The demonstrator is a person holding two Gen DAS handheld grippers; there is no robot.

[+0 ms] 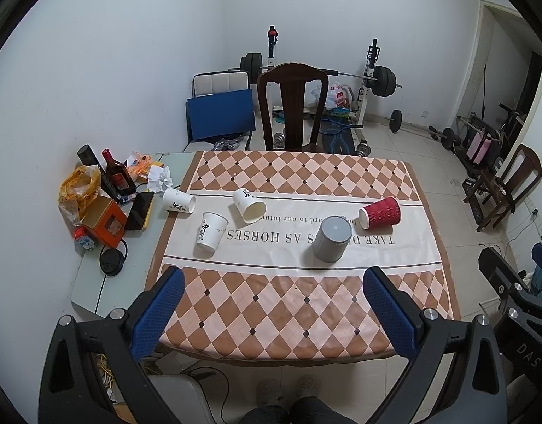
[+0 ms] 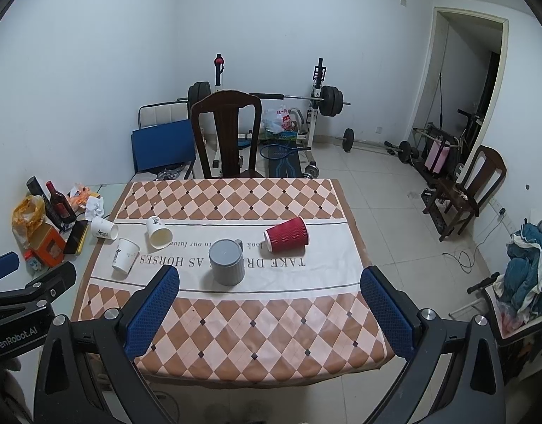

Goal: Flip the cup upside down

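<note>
A grey mug [image 1: 332, 238] [image 2: 227, 261] stands upside down on the white band of the tablecloth. A red ribbed paper cup [image 1: 380, 212] [image 2: 287, 239] lies on its side to its right. One white paper cup [image 1: 210, 230] [image 2: 125, 256] stands upside down at the left. Two more white cups [image 1: 249, 205] [image 1: 178, 200] lie on their sides, also in the right wrist view [image 2: 158, 232] [image 2: 103, 228]. My left gripper [image 1: 274, 277] is open and empty above the near table edge. My right gripper [image 2: 271, 277] is open and empty, likewise short of the cups.
Bottles, an orange box [image 1: 106, 222], bags and a phone crowd the table's left side. A dark wooden chair [image 1: 292, 102] stands behind the table. Weights and a barbell rack [image 1: 371, 77] fill the back. Another chair [image 2: 472, 190] stands at the right.
</note>
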